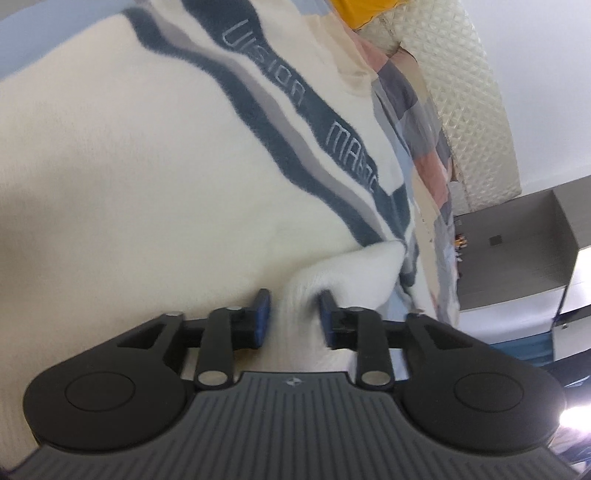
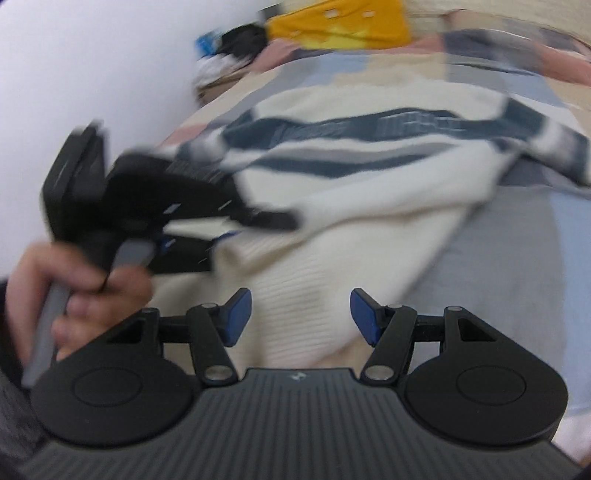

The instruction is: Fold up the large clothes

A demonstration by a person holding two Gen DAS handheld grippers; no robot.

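While a cream knitted sweater [image 1: 129,166] with dark blue and grey stripes lies spread on a bed, other things crowd around it. Under it is a patchwork bedspread [image 1: 413,110] in pale blue, grey, pink and cream blocks. Beyond the sweater's far edge sits a yellow garment [image 2: 340,26], and next to that a dark, blurred heap [image 2: 240,40] that cannot be identified. A quilted cream headboard [image 1: 476,92] runs along the bed's edge, with a grey open-fronted cabinet [image 1: 517,236] past it against a white wall. Stitched lettering runs along the sweater's widest blue stripe.

Seen from its own camera, the left gripper [image 1: 293,317] points down at the sweater near its ribbed hem. A raised ridge of cream knit stands between its blue-padded fingers [image 1: 261,314], but the pads sit apart from the cloth on both sides, so the grasp is released. From the right camera this same gripper [image 2: 229,229] appears rolled onto its side at the sweater's left corner, held by a bare hand [image 2: 74,288] wrapped around its grey handle; motion blur softens it.

The right gripper [image 2: 301,317] hovers above the ribbed hem, tilted downward, its fingers [image 2: 236,314] spread wide and holding nothing.
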